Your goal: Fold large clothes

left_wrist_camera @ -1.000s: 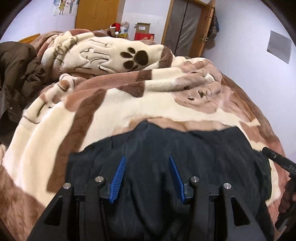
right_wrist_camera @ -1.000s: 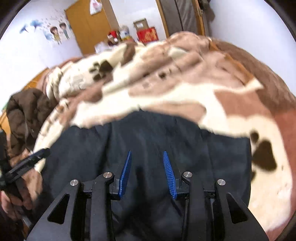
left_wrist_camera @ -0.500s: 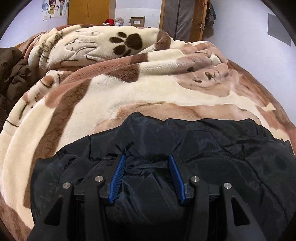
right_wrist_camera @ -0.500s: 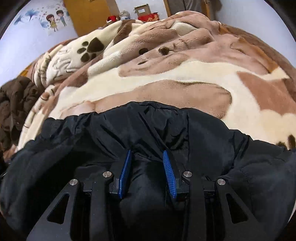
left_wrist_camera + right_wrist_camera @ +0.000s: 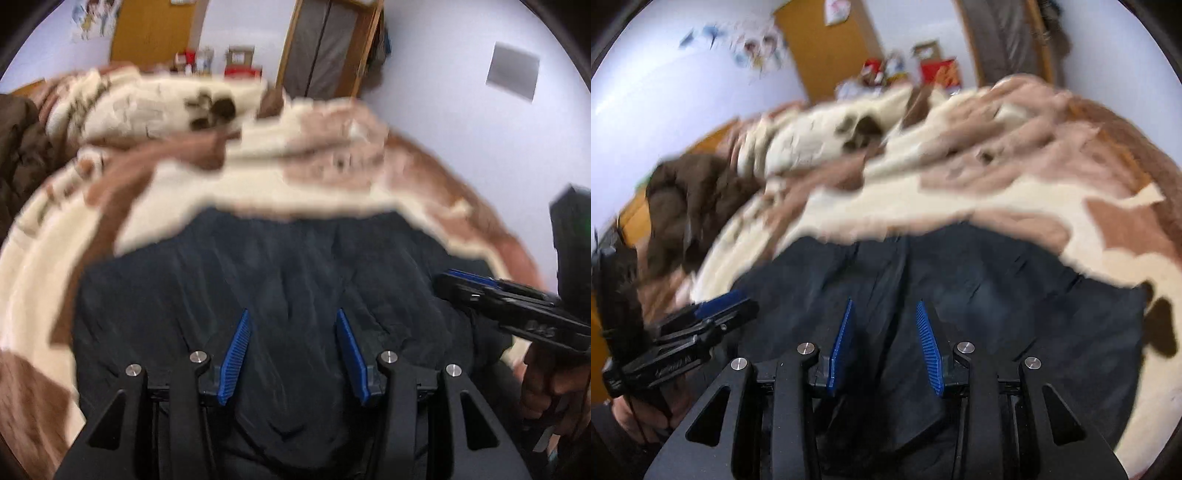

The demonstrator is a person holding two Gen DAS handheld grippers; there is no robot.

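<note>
Black jacket (image 5: 295,295) flat on blanket (image 5: 258,192) w/ left gripper (image 5: 291,332) & right gripper (image 5: 884,325) both spread apart above it.

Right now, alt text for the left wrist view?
A dark navy jacket lies spread on a brown-and-cream paw-print blanket, seen past the open left tool, which holds nothing. The right tool reaches in from the right edge; the picture is motion-blurred.

- Home bedroom: bed w/ plush paw-print blanket (image 5: 236,173)
- Wood wardrobe (image 5: 151,33) & door (image 5: 325,44) at back
- Kids' stickers (image 5: 753,48) on wall
- Boxes (image 5: 938,70), toys on shelf
</note>
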